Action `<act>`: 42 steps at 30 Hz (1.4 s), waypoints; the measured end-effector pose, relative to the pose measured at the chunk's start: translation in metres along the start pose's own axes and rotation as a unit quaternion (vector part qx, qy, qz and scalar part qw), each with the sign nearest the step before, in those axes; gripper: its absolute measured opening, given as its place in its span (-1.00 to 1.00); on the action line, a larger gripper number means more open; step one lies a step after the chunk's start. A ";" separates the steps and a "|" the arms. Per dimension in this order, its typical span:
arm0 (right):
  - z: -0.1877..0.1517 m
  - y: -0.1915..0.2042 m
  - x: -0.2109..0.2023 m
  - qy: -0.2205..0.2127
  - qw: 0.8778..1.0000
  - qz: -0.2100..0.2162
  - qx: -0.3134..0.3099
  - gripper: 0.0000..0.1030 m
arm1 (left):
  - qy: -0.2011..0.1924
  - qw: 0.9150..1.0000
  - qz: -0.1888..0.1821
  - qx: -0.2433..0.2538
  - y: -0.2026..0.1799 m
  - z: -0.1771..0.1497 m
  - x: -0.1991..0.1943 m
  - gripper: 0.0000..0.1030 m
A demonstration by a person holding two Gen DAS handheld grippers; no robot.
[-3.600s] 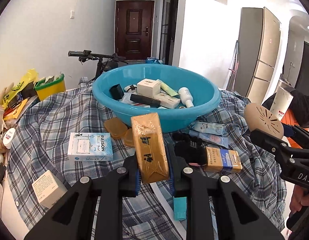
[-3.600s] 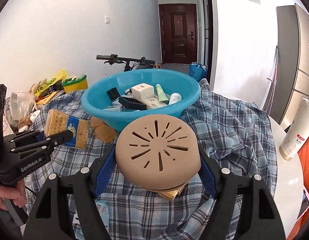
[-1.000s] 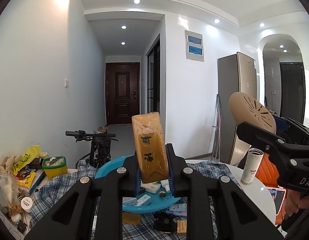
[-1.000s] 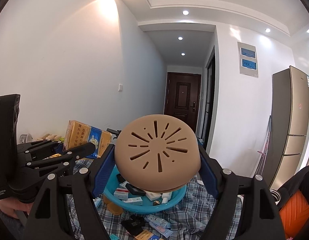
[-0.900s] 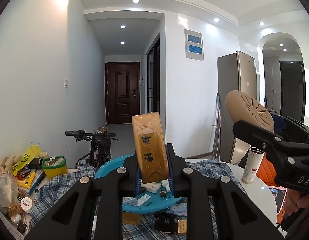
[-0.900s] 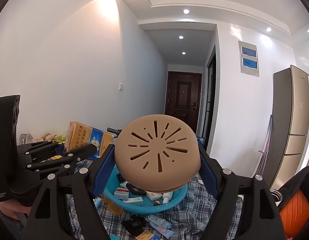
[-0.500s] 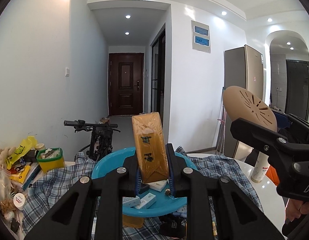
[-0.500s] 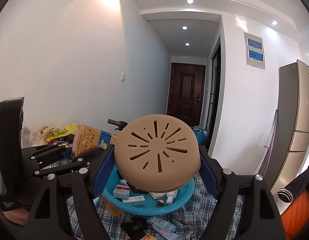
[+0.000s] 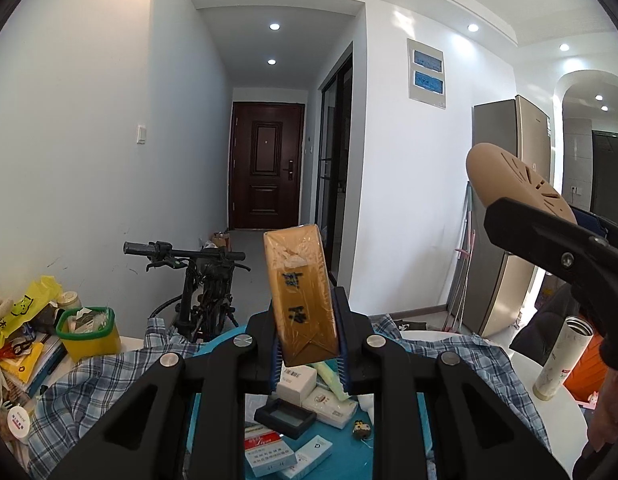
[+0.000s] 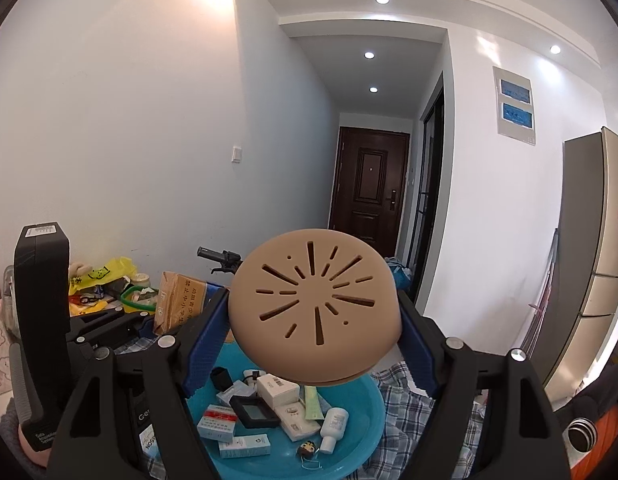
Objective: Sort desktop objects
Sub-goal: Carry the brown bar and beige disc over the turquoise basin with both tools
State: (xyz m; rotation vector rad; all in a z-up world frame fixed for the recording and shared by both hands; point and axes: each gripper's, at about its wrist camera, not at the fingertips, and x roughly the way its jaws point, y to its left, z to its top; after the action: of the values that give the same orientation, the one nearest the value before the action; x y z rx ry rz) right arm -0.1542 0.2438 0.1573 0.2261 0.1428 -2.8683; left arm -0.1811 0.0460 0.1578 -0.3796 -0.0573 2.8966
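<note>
At lower left of the left wrist view sits a yellow plastic tub with a green rim [image 9: 89,334], beside a crumpled blue-checked cloth [image 9: 89,384]. In the frame's centre the left gripper [image 9: 307,344] is clamped on a tan, film-wrapped rectangular pack [image 9: 301,296], tilted slightly, above a round blue plastic basin [image 9: 349,460] of small cartons. The basin's rim is largely hidden here; the right wrist view shows its curved wall [image 10: 369,412] and a white bottle [image 10: 333,426] inside. There the right gripper [image 10: 315,344] grips a matte beige dome-shaped lid with radial slots [image 10: 313,308] by its sides. At far right a white cylindrical flask [image 9: 561,356] stands on a white tabletop.
</note>
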 end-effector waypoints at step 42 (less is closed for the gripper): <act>-0.045 -0.026 0.128 0.089 0.995 -0.017 0.030 0.53 | 0.107 0.993 0.031 -0.026 0.059 -0.020 0.128 -0.56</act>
State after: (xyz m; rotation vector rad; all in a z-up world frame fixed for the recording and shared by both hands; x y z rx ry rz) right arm -0.2770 0.2422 0.0934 0.4973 0.0945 -2.8862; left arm -0.3087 0.0167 0.1025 -0.7115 -0.0873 2.8995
